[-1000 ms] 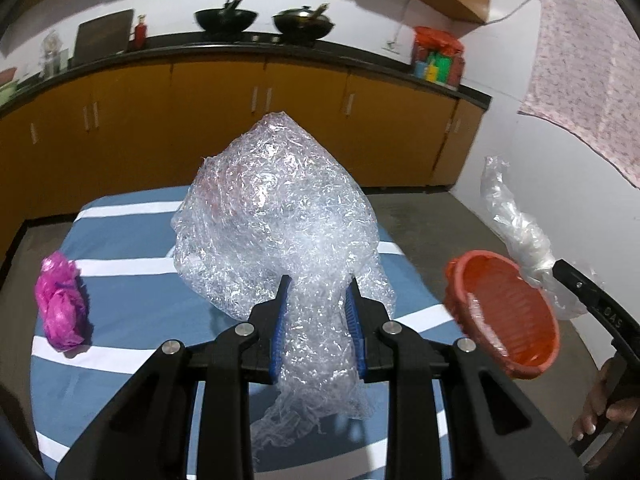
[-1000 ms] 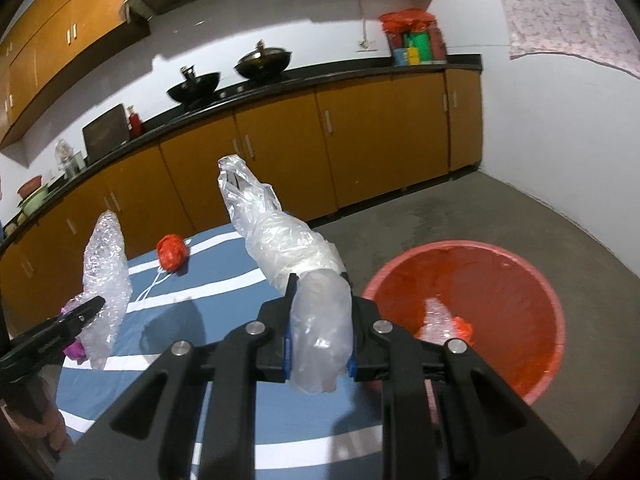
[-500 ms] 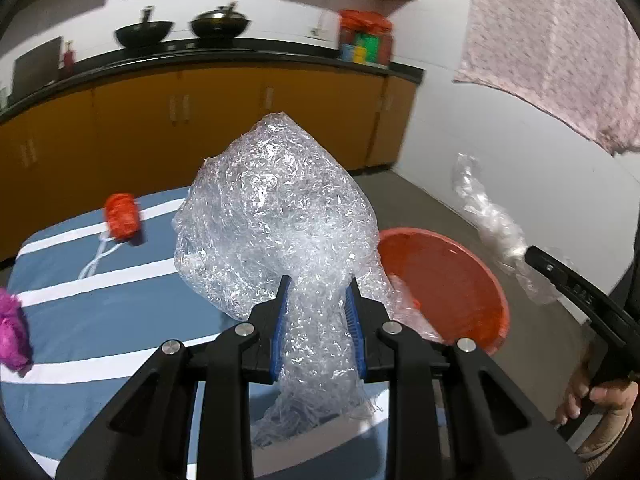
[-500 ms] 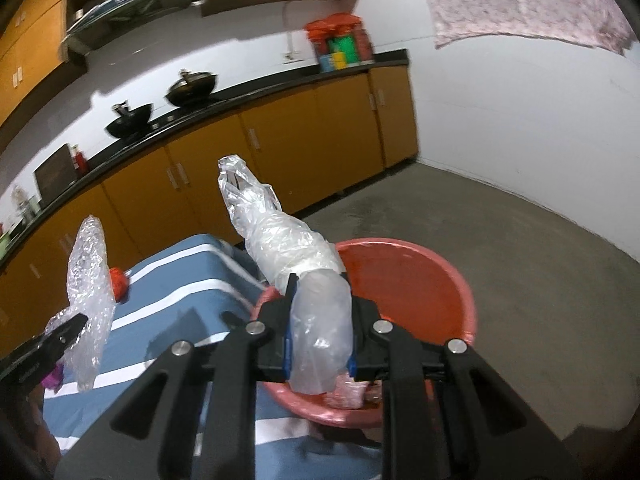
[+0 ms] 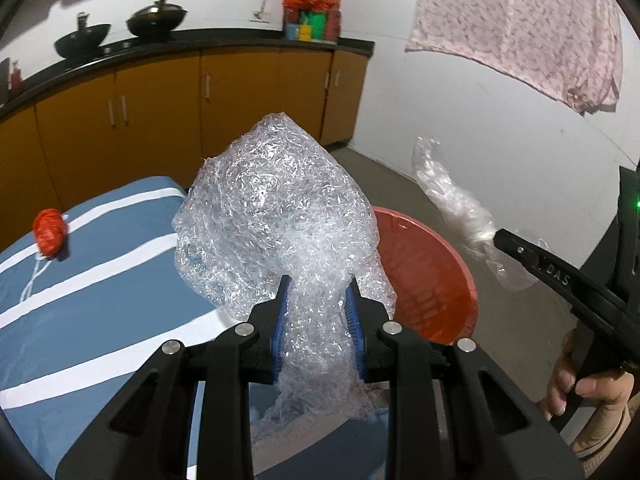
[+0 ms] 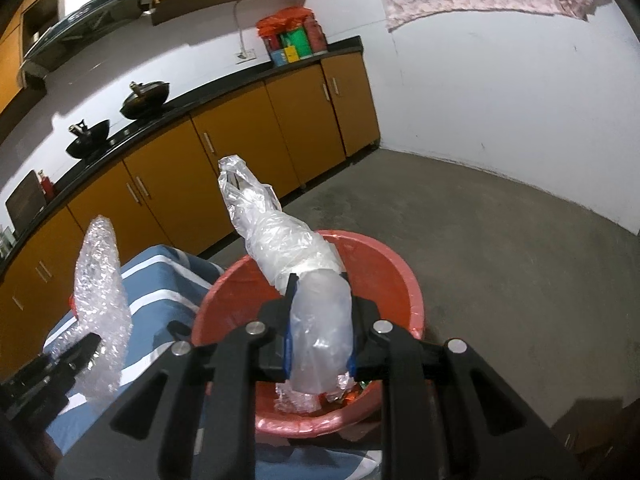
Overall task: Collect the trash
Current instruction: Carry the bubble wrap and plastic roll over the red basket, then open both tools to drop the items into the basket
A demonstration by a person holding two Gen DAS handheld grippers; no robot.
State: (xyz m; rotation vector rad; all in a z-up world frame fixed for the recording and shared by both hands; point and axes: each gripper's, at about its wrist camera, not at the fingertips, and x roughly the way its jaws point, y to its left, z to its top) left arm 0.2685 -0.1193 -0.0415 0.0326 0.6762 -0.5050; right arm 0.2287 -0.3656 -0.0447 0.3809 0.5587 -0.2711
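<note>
your left gripper [image 5: 318, 308] is clamped on a big wad of bubble wrap [image 5: 276, 216], its blue pads [image 5: 280, 320] pinching the narrow neck while the bulk billows up toward 12 o'clock and a tail hangs below the jaws. in that view the red tub [image 5: 432, 276] sits at 3 o'clock of the wrap, partly hidden behind it, just beside the edge of the striped cloth [image 5: 100, 300]. a red wad [image 5: 50, 232] with a white string lies on the cloth out at 9 o'clock.

your right gripper [image 6: 320, 320] is squeezed tight on a clear bag [image 6: 280, 240], which sticks out toward 11 o'clock past the jaws. it hangs over the tub [image 6: 404, 280], whose opening fills the view's middle; crumpled clear plastic and a bit of bright wrapper lie in its bottom, near 6 o'clock. from this side the bubble wrap [image 6: 100, 280] stands at 9 o'clock, over the cloth [image 6: 168, 280].

in the left view your hand [image 5: 588, 380] grips the right tool's handle at 4 o'clock, the bag [image 5: 452, 208] trailing from its tip toward 11 o'clock.
</note>
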